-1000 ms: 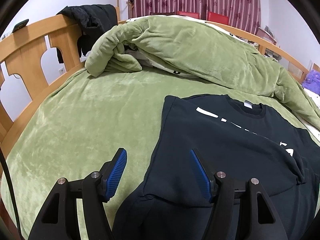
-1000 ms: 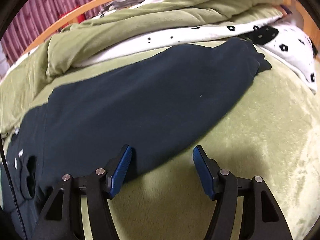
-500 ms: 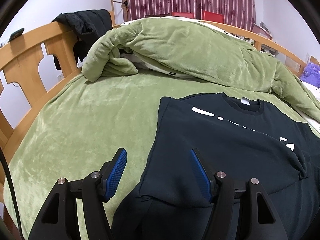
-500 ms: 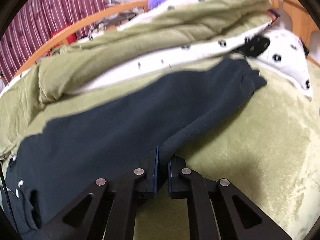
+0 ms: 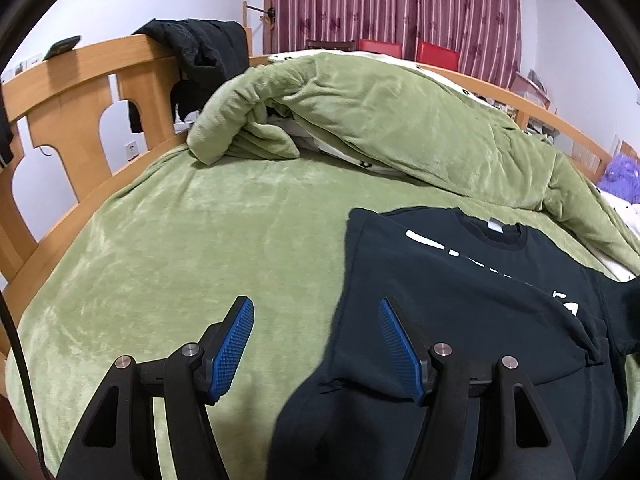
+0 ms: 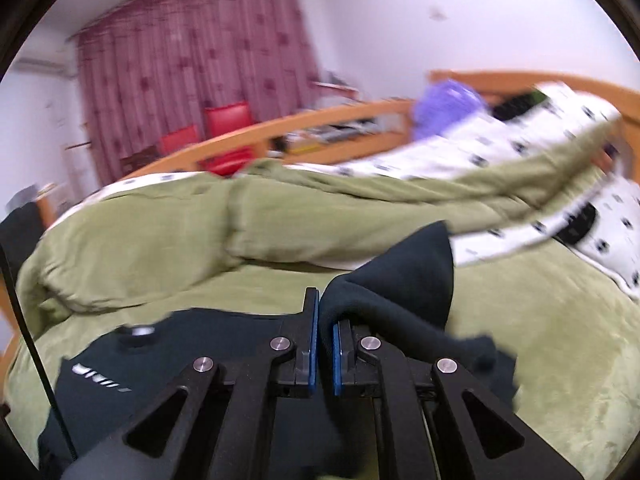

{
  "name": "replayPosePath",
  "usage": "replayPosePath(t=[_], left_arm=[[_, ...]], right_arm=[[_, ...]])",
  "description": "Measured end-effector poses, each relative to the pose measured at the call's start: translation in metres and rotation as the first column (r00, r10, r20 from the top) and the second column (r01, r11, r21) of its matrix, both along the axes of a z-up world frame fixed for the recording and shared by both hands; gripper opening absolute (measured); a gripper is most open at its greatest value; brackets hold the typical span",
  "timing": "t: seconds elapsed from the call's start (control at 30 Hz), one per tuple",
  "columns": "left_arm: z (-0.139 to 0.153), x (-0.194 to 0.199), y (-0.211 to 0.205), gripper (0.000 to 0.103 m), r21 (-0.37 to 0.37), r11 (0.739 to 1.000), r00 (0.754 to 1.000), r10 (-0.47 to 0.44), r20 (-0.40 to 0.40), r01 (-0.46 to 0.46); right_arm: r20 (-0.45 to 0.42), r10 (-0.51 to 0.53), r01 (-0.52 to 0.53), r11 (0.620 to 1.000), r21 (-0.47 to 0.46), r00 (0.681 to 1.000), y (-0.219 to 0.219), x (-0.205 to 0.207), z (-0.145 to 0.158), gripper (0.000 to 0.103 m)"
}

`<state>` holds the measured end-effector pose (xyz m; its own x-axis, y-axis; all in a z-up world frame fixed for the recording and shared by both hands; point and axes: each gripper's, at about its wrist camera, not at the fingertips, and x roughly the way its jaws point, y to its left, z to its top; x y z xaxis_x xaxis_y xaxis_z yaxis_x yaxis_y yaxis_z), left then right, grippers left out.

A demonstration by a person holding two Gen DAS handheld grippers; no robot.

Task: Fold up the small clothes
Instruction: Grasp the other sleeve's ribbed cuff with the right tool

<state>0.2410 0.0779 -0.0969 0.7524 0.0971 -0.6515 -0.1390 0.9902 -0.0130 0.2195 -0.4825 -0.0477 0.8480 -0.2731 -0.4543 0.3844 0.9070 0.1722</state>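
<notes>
Lifted since before, sleeve (image 6: pixel 404 280) pinched in closed right gripper (image 6: pixel 324 320), black sweatshirt (image 5: pixel 460 300) collar toward curtain, left gripper (image 5: pixel 316 340) open, empty.

Black sweatshirt (image 5: pixel 460 300) with white lettering – olive-green bed cover (image 5: pixel 200 248) and duvet (image 5: pixel 380 120) – white, black-flowered sheet (image 6: pixel 520 152); maroon striped curtains (image 5: pixel 400 0), blue pads (image 5: pixel 232 348).

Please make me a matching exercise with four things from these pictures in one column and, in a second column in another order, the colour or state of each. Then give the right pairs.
Things:
1. left gripper
2. right gripper
3. chairs
4. black jacket

States:
a. red, in front of the curtain
b. shut on a sleeve of the dark sweatshirt
c. hung over the wooden bed frame
d. open, nothing between its fingers

Pairs: 1-d, 2-b, 3-a, 4-c
</notes>
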Motion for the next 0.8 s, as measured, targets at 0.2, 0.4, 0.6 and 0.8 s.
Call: replayPosePath(t=[0.2,0.4,0.6,0.8], left_arm=[[0.008,-0.014,0.027,0.065,0.011,0.999,0.998,0.039,0.041,-0.040],[0.006,-0.017,0.046,0.065,-0.020,0.998,0.998,0.052,0.025,-0.051],[0.004,-0.020,0.056,0.065,-0.029,0.998,0.999,0.049,0.017,-0.048],[0.005,-0.021,0.051,0.065,-0.033,0.999,0.999,0.037,0.019,-0.036]], right_arm=[[-0.039,0.203,-0.205,0.977,-0.054,0.978,0.125,0.033,0.001,0.006],[-0.180,0.294,-0.295,0.955,0.022,0.939,0.218,0.068,-0.042,0.006],[-0.331,0.300,-0.301,0.952,0.048,0.895,0.250,0.075,-0.111,0.009],[-0.388,0.365,-0.335,0.931,0.145,0.846,0.235,0.065,-0.120,0.046]])
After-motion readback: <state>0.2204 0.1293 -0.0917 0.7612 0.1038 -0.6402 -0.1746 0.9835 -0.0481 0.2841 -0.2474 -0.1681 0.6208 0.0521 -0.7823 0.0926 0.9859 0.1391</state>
